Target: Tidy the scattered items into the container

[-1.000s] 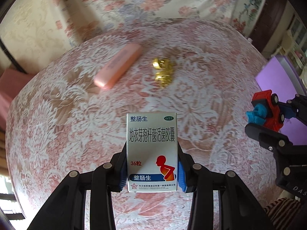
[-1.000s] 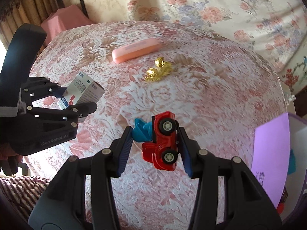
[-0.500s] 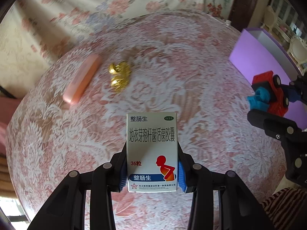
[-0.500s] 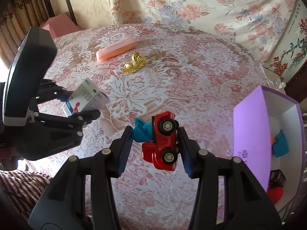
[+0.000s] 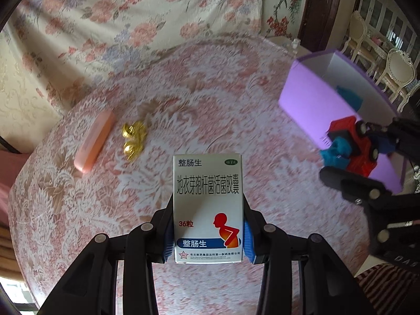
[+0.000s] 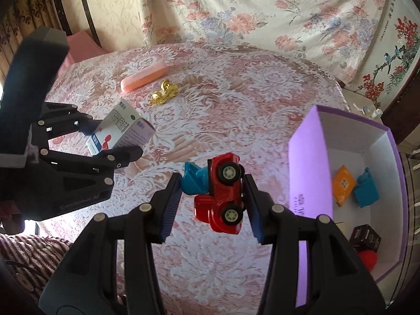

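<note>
While both claws are loaded and held above the table (image 6: 236, 120), the relation that matters is where the purple box (image 6: 309, 157) lies: it stands open at the right edge of the table, its long axis running away from the person, just to the right of the right gripper (image 6: 212, 197) and well across the table from the left gripper (image 5: 208, 233). The right gripper pinches a red toy truck (image 6: 223, 194) with a blue scoop, wheels turned toward the camera; it is the nearer of the two, so I judge the truck has the shorter way in. The left gripper clamps a white medicine carton (image 5: 207, 204) upright by its narrow sides. Its print reads 整肠生, 地衣芽孢杆菌活菌胶囊, 36粒 and an OTC mark. On the left gripper's body "GenRobot.AI" is just legible. A pink case (image 6: 144, 76) and a gold trinket (image 6: 164, 93) lie on the cloth at the far side; the box already holds several small things.
</note>
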